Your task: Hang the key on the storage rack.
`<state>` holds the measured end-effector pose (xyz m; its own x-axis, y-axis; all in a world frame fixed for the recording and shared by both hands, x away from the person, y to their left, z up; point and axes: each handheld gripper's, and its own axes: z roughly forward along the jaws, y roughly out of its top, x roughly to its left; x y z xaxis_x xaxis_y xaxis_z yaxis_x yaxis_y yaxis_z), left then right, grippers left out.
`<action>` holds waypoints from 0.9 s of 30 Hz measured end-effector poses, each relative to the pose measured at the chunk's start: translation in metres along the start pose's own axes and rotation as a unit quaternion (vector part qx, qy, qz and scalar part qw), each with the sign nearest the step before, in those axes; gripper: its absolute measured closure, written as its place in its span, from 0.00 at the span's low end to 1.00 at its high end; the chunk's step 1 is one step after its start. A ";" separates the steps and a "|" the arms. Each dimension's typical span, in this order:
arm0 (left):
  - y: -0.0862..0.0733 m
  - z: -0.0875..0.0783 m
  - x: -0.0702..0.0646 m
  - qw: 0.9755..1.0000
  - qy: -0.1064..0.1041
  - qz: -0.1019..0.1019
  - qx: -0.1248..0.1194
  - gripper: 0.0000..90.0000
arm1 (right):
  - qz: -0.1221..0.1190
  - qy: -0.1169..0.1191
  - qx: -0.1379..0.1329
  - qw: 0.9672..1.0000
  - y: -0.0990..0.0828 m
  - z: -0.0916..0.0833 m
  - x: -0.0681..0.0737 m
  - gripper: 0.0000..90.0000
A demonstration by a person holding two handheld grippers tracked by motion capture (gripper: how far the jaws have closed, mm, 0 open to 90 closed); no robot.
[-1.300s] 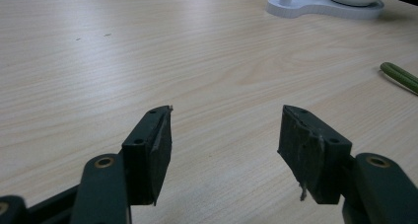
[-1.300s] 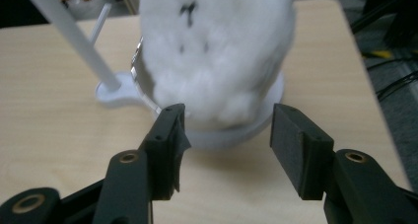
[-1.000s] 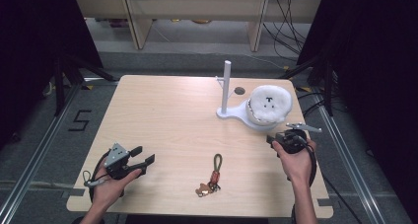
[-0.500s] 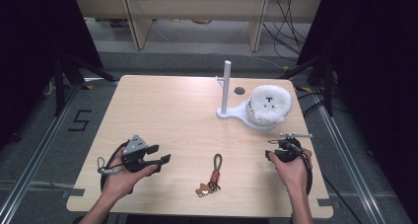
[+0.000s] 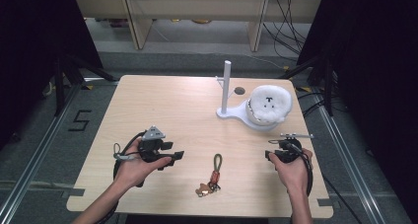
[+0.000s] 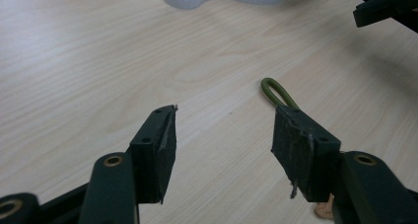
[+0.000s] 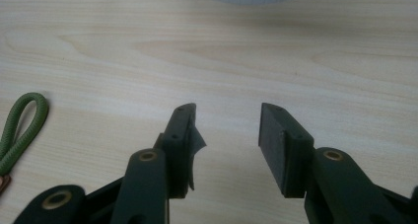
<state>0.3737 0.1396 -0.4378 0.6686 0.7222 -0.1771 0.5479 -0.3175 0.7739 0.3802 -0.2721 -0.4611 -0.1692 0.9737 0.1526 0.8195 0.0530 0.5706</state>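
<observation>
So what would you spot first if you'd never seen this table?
Probably the fluffy white plush with a little face, sitting on a white stand with a post at the table's far right. Next, the keychain with a green loop lying near the front edge, between the left gripper and right gripper.

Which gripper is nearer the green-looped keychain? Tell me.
Left. The left gripper sits just left of the keychain, jaws open toward it; the right gripper is farther off to its right.

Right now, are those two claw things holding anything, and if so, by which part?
Nothing is held. The left gripper, whose jaws have just been closing, and the right gripper both stand open over bare table; the keychain lies untouched.
</observation>
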 end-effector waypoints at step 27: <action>0.030 0.058 -0.036 0.983 -0.039 0.041 0.173 0.45 | 0.048 0.014 0.017 0.999 0.000 -0.001 0.003 0.63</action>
<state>0.3955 0.0682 -0.4431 0.7461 0.6412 -0.1795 0.6206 -0.5722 0.5361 0.3796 -0.2696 -0.4599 -0.1028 0.9682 0.2283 0.8504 -0.0335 0.5251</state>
